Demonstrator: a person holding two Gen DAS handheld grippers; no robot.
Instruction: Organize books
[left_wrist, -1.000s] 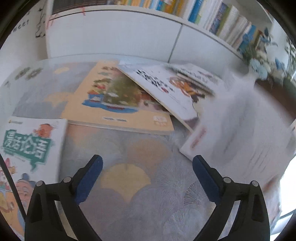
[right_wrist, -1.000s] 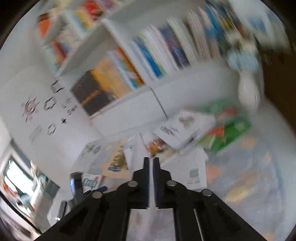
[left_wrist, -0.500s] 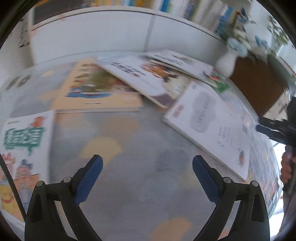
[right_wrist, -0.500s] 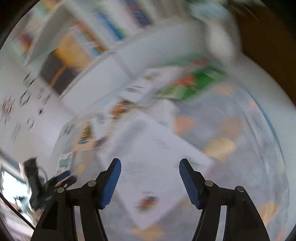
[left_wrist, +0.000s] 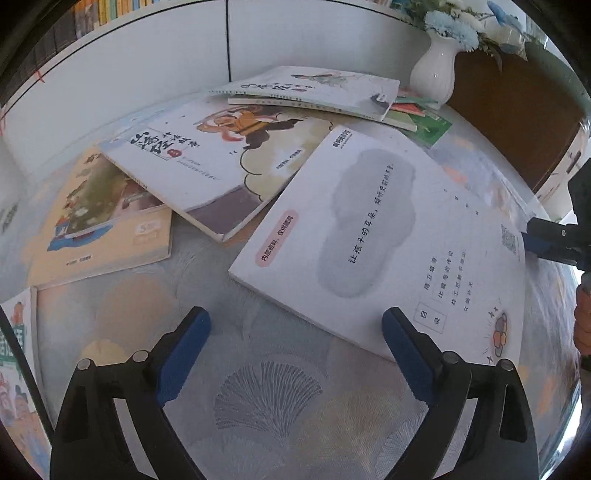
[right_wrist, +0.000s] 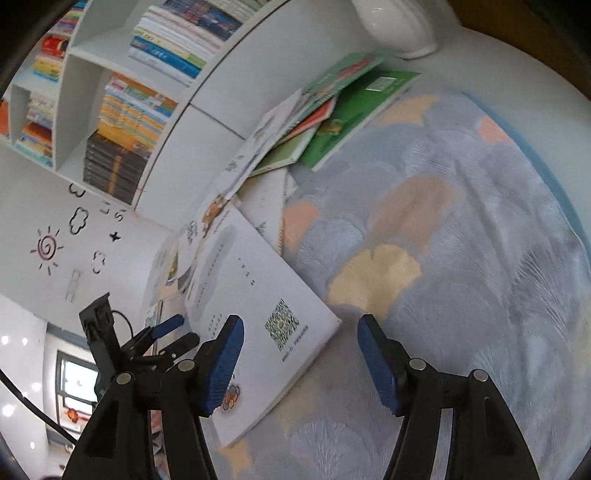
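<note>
Although the bookcase (right_wrist: 122, 110) in the upper left of the right wrist view was already packed with tidy rows, the books on the desk (left_wrist: 266, 398) were scattered, so the sorting looked barely begun. In the left wrist view a white book (left_wrist: 388, 236) lay face-down in the centre right of the frame, its upper corner resting on a larger cartoon book (left_wrist: 207, 162) just left of centre. That one in turn overlapped a yellow book (left_wrist: 99, 221) at the middle left. Further up, near the white vase (left_wrist: 436, 70) at the upper right, a pale book (left_wrist: 314, 88) sat atop a small pile of green books (left_wrist: 421, 122). A further cover (left_wrist: 14, 362) showed only partly at the lower left edge.

Nothing was stacked square, and nothing was being carried. The left gripper (left_wrist: 295, 347) at the bottom of its own view had its jaws spread wide over the bare patterned cloth, with the white book's near edge just at its right finger. The right gripper (right_wrist: 299, 362) likewise stood with its jaws parted and nothing between the pads; the white book's (right_wrist: 258, 317) corner with the square code lay just beyond its left finger.

By my judgement, every loose book remained to be gathered into one neat pile or shelved, and the white book seemed the likely first candidate.
</note>
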